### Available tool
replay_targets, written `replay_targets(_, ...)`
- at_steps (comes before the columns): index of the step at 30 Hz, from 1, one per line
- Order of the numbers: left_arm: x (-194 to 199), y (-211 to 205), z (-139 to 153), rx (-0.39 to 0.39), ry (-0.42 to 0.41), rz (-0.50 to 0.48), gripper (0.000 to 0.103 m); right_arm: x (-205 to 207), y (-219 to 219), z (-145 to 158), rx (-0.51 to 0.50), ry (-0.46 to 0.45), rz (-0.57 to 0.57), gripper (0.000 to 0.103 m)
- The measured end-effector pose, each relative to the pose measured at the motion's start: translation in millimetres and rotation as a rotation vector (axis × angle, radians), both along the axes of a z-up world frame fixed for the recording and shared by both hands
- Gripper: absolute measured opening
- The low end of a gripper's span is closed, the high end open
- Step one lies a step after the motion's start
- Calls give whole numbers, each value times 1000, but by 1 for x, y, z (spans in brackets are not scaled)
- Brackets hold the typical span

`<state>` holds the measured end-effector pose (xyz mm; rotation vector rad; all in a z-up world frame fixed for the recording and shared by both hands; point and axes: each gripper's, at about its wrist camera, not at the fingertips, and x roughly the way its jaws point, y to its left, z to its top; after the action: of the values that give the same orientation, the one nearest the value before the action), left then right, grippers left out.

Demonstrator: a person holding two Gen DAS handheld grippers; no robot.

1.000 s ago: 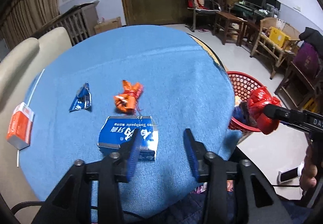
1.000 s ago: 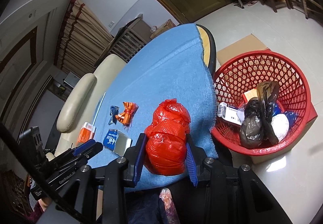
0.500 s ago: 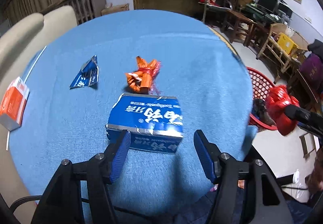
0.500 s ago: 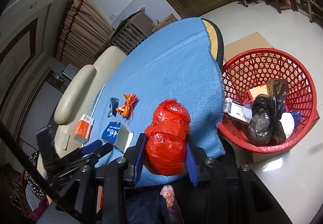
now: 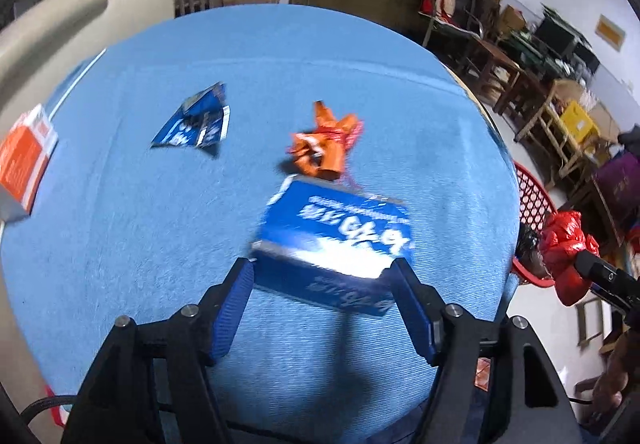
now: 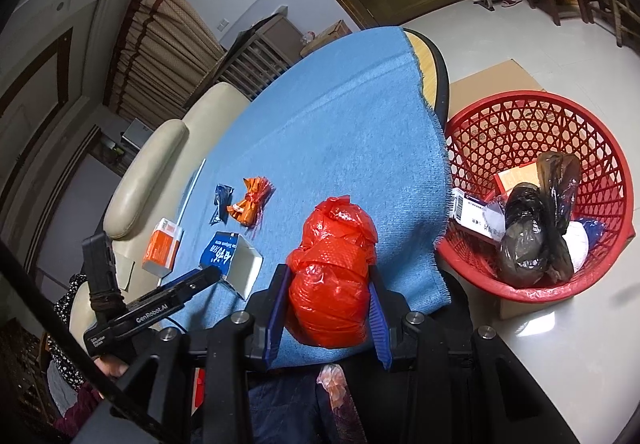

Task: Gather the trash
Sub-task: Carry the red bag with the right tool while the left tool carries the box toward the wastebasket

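Note:
A blue toothpaste box (image 5: pixel 336 236) lies on the blue tablecloth (image 5: pixel 280 56). My left gripper (image 5: pixel 323 276) straddles its near end, one fingertip at each corner. Its jaws are opening and the pads do not press on the box. Beyond it lie a crumpled orange wrapper (image 5: pixel 324 152), a blue wrapper (image 5: pixel 196 124) and an orange-and-white carton (image 5: pixel 24 160). My right gripper (image 6: pixel 327 276) is shut on a knotted red plastic bag (image 6: pixel 332 244), held over the table's near edge. A red basket (image 6: pixel 500 124) stands on the floor to the right.
The basket holds dark bags, a white label and a brown carton. A cream sofa (image 6: pixel 160 148) runs along the table's left side. Wooden chairs (image 5: pixel 492 64) and a door stand beyond. A person's dark clothing fills the bottom of the right wrist view.
My left gripper has moved forward and down to the blue box, and its jaws have widened around the box's near end. The right gripper and its red bag have stayed put.

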<state>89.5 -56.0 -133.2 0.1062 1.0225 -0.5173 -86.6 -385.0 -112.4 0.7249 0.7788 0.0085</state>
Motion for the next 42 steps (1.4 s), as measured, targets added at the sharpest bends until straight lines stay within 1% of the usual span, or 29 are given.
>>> replay_targets(3, 6, 14, -7, 47, 7, 37, 71, -1, 0, -1, 6, 3, -3, 39)
replay_targets(5, 10, 26, -14, 58, 35, 73, 71, -1, 0, -1, 4, 3, 0, 39)
replay_targets(6, 11, 30, -16, 54, 47, 89, 71, 0, 1, 0, 1, 1, 2, 39)
replay_targets(8, 11, 36, -15, 18, 72, 107, 71, 0, 2, 0, 0, 1, 6, 39)
replay_targets(10, 8, 33, -8, -12, 70, 94, 71, 1, 3, -1, 2, 3, 7, 39)
replay_targets(12, 4, 24, 3, -27, 30, 63, 71, 2, 4, -1, 1, 4, 9, 39)
replay_targets(14, 3, 15, 9, -25, 6, 35, 71, 1, 4, -1, -1, 3, 9, 39)
replay_targets(15, 4, 10, 11, -25, 12, 31, 71, 1, 3, -1, -1, 2, 8, 39)
replay_targets(17, 8, 2, 12, -43, 30, 15, 72, 1, 3, -2, 3, 5, 7, 39)
replay_targets(21, 17, -9, 15, -9, -17, -3, 72, 0, 2, -2, 5, 4, 6, 39)
replay_targets(23, 24, -11, 21, -23, -33, -8, 72, 0, 1, -3, 7, 5, 5, 39)
replay_targets(25, 36, -15, 28, -38, -41, -56, 72, -1, 0, -4, 11, 7, 3, 39)
replay_targets(27, 50, -22, 27, -70, 13, -127, 72, 0, 0, -5, 14, 9, 3, 39)
replay_targets(30, 67, -28, 21, -124, 98, -187, 72, 0, 1, -3, 8, 9, 8, 39)
replay_targets(33, 79, -33, 14, -182, 137, -224, 71, 1, 4, -2, 0, 14, 12, 39)
replay_targets(34, 83, -35, 9, -224, 182, -258, 71, 1, 4, -2, -1, 16, 13, 39)
replay_targets(35, 87, -38, 4, -245, 218, -285, 71, 2, 5, -2, -3, 19, 14, 39)
replay_targets(37, 88, -45, -5, -221, 226, -309, 71, 2, 6, -2, -10, 23, 14, 39)
replay_targets(39, 89, -45, -13, -214, 252, -329, 71, 2, 7, 0, -17, 23, 15, 39)
replay_targets(42, 84, -35, -17, -204, 261, -316, 71, 3, 9, 0, -23, 27, 15, 39)
